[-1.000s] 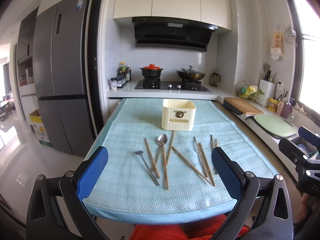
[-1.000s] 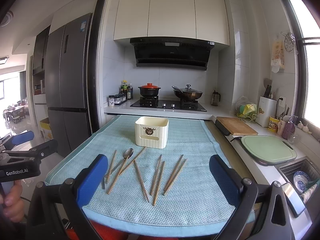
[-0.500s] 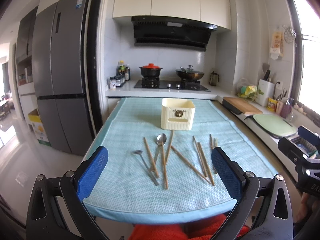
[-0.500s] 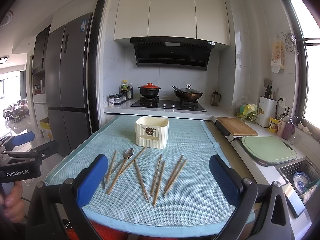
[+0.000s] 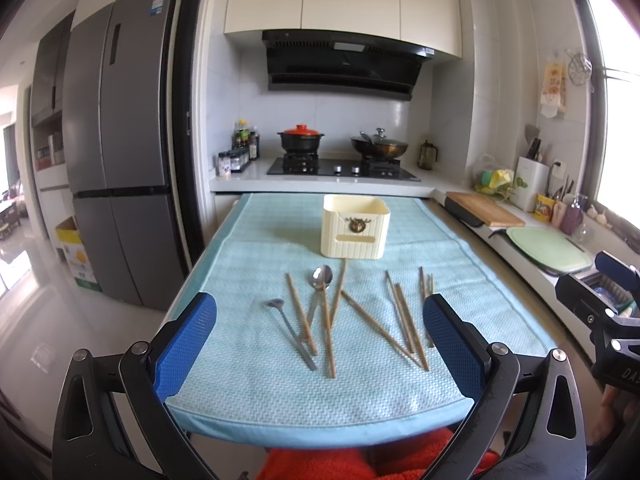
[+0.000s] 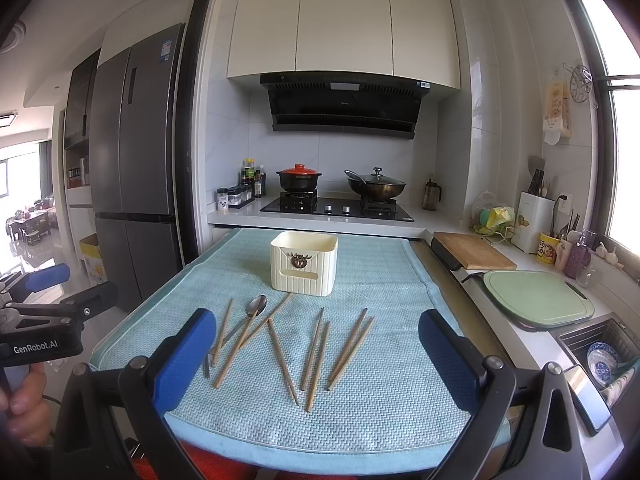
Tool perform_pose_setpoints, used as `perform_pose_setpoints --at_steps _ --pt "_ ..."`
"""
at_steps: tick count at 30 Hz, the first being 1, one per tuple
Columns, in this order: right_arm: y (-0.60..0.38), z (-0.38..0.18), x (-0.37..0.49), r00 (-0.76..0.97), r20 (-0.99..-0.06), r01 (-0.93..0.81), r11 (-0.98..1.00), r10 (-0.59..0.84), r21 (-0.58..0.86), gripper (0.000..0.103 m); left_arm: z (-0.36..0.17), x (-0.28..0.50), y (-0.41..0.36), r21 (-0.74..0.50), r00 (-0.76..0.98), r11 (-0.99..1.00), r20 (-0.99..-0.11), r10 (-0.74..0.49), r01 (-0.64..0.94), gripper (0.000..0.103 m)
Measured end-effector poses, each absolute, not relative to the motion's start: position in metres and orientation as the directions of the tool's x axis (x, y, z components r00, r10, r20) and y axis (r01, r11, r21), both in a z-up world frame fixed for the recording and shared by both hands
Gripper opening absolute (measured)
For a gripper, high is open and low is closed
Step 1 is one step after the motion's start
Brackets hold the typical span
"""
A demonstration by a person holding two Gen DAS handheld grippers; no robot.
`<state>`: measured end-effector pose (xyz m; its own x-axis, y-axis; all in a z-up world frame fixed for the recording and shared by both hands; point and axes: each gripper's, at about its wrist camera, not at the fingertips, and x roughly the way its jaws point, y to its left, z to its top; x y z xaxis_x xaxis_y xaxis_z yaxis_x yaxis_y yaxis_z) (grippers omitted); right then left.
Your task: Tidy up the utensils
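Several wooden chopsticks (image 5: 404, 320) (image 6: 316, 354) and two metal spoons, one large (image 5: 321, 277) (image 6: 256, 307) and one small (image 5: 288, 326), lie scattered on a light blue cloth (image 5: 280, 384) (image 6: 380, 400). A cream utensil holder (image 5: 355, 226) (image 6: 304, 262) stands upright behind them. My left gripper (image 5: 320, 344) is open and empty above the near edge of the cloth. My right gripper (image 6: 318, 354) is open and empty, also at the near edge. Each gripper shows at the edge of the other's view: the right one (image 5: 600, 304), the left one (image 6: 48, 312).
A stove with a red-lidded pot (image 5: 301, 140) and a wok (image 5: 379, 146) stands behind the table. A counter on the right holds a wooden board (image 6: 472, 250), a green board (image 6: 536, 298) and a sink (image 6: 600, 356). A grey fridge (image 5: 120, 152) stands at the left.
Both grippers are nearly still. The left wrist view has drifted very slightly. Nothing on the cloth has moved.
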<state>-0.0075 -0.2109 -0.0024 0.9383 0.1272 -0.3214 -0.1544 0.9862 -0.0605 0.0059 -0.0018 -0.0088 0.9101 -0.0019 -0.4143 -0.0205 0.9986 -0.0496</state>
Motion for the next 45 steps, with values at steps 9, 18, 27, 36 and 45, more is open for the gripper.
perform_pose_setpoints --at_steps 9,18,27,36,45 --pt "-0.2112 -0.0031 -0.0057 0.938 -0.324 -0.153 0.986 0.126 -0.059 0.103 -0.0092 0.0067 -0.0022 -0.049 0.908 0.999 -0.419 -0.002 -0.02 0.103" --pt "-0.2114 -0.0029 -0.0056 0.937 -0.325 -0.154 0.986 0.127 -0.059 0.103 -0.0083 0.0075 -0.0019 -0.049 0.907 0.999 -0.421 -0.002 -0.021 0.103" --pt "-0.2114 -0.0028 -0.0053 0.937 -0.325 -0.154 0.986 0.127 -0.059 0.103 -0.0085 0.0073 -0.0023 -0.049 0.907 0.999 -0.422 -0.002 -0.021 0.103" --pt "-0.2112 -0.0038 -0.0047 0.937 -0.325 -0.152 0.987 0.126 -0.058 0.103 -0.0086 0.0068 -0.0032 -0.049 0.906 0.999 -0.423 -0.003 -0.02 0.103" --pt "-0.2128 -0.0061 -0.0037 0.937 -0.328 -0.149 0.987 0.123 -0.056 0.103 -0.0073 0.0098 -0.0034 -0.056 0.905 0.998 -0.426 -0.015 -0.01 0.103"
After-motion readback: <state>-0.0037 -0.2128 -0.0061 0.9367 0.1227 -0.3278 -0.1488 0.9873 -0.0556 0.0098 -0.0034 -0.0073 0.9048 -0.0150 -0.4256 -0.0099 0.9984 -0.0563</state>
